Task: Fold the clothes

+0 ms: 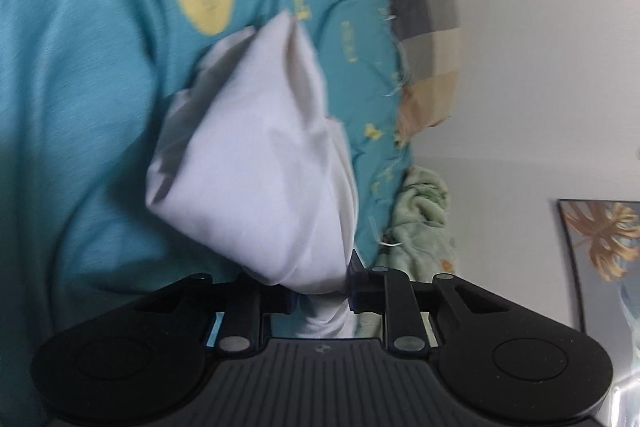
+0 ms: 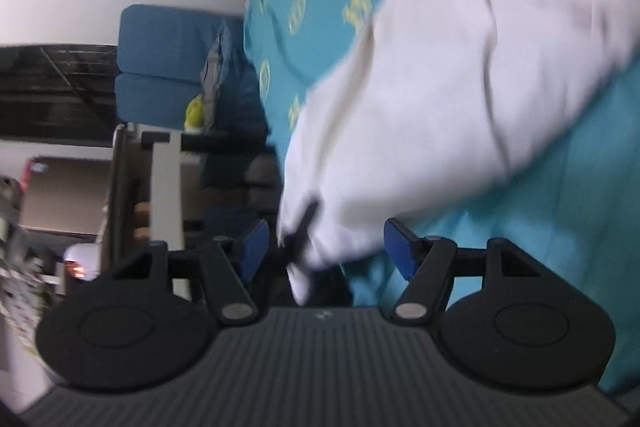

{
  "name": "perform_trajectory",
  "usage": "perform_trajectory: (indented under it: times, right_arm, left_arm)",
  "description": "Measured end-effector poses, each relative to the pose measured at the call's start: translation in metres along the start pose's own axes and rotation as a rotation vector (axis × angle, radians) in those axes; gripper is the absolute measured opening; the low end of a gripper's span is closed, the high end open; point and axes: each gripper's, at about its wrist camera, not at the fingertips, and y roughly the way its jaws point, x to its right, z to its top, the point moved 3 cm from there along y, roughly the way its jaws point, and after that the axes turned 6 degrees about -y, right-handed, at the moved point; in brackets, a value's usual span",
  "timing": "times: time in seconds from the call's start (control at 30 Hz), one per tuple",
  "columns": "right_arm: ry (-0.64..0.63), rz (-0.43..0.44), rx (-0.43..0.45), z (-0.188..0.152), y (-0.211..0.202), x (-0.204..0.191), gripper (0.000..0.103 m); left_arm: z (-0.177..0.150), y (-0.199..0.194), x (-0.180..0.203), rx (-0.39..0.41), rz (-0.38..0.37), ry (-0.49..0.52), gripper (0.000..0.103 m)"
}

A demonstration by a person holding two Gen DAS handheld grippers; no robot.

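One white garment (image 1: 256, 163) is seen in both wrist views, bunched and creased rather than flat, lying over a teal bedspread (image 1: 80, 107) printed with yellow shapes. In the left wrist view the cloth is gathered into a soft, tapering bundle with several folds running along it, and its narrow end is drawn down between the fingers of the left gripper (image 1: 320, 297) — the jaws are set narrow and the fabric is pinched between them. In the right wrist view the same garment (image 2: 460, 75) is blurred; it is spread wider toward the upper right and narrows toward the right gripper (image 2: 322, 247), whose blue pads (image 2: 400, 251) stand well apart. A corner of the cloth, with a dark strip on it, hangs in the gap between these pads, but neither pad is seen pressing on it. Beyond the bedspread's edge a checked pillow (image 1: 428, 39) and a pale green fleecy cloth (image 1: 420, 223) are visible against a white wall (image 1: 540, 47) — a framed picture (image 1: 604, 243) is leaned at the right
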Motion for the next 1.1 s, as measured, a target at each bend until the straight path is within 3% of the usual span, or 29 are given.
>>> perform_trajectory:
  times: [0.13, 0.27, 0.33, 0.5, 0.6, 0.83, 1.0, 1.1]
  right_arm:
    - [0.194, 0.036, 0.009, 0.002, 0.015, 0.026, 0.067]
    - [0.272, 0.037, 0.172, 0.028, 0.004, 0.043, 0.067]
    - [0.29, -0.019, 0.235, 0.035, -0.002, 0.051, 0.067]
    - [0.217, -0.069, 0.322, 0.045, -0.01, 0.046, 0.024]
    - [0.145, -0.042, 0.359, 0.047, -0.014, 0.029, 0.019]
    - [0.054, 0.002, 0.382, 0.054, -0.023, 0.01, 0.017]
    - [0.029, 0.039, 0.396, 0.056, -0.039, 0.002, 0.016]
    - [-0.003, 0.046, 0.404, 0.052, -0.047, -0.004, 0.016]
  left_arm:
    - [0.003, 0.001, 0.008, -0.006, -0.053, 0.002, 0.023]
    - [0.006, 0.004, 0.005, -0.01, -0.07, -0.03, 0.023]
    - [0.007, 0.006, 0.003, -0.012, -0.072, -0.042, 0.023]
    - [0.007, 0.012, -0.005, -0.012, -0.062, -0.084, 0.029]
    - [0.007, 0.014, -0.012, -0.016, -0.056, -0.124, 0.037]
    - [-0.003, 0.027, -0.017, -0.048, -0.061, -0.167, 0.077]
    - [-0.012, 0.035, -0.023, -0.062, -0.054, -0.194, 0.075]
    - [-0.013, 0.04, -0.026, -0.071, -0.055, -0.195, 0.066]
